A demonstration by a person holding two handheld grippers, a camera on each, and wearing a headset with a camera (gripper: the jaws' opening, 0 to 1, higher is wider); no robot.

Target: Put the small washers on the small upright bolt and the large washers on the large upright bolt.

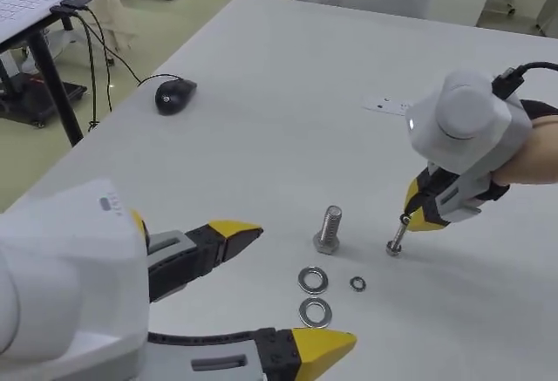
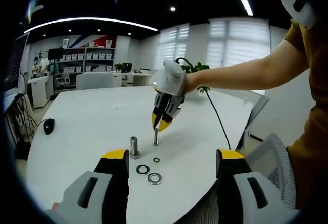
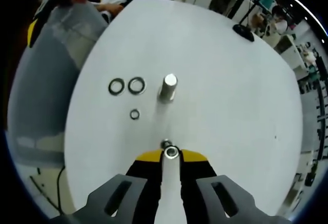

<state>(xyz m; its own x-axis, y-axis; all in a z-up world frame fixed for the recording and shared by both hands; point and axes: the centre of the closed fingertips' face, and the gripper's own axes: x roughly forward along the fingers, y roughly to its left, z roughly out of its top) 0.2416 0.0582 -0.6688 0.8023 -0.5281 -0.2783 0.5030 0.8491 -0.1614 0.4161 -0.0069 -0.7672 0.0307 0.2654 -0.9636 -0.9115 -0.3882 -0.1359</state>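
Lg washers (image 1: 313,279) x2, sm washers (image 1: 357,283) x2

Your large bolt (image 1: 328,228) stands upright on its hex head, silver and threaded. The small bolt (image 1: 397,238) is up just to its right, leaning a touch. In front, a large washer (image 1: 313,279) and a second large washer (image 1: 315,312) lie flat, just beside each other, with one small washer (image 1: 357,283) near them. Another small washer (image 3: 171,153) is pinched in your right gripper (image 3: 171,157) at the small bolt's tip.

Mid-frame, the right gripper (image 2: 160,124) hangs just above the small bolt (image 2: 155,140); the large bolt (image 2: 134,147) and washers (image 2: 142,169) lie lower left.
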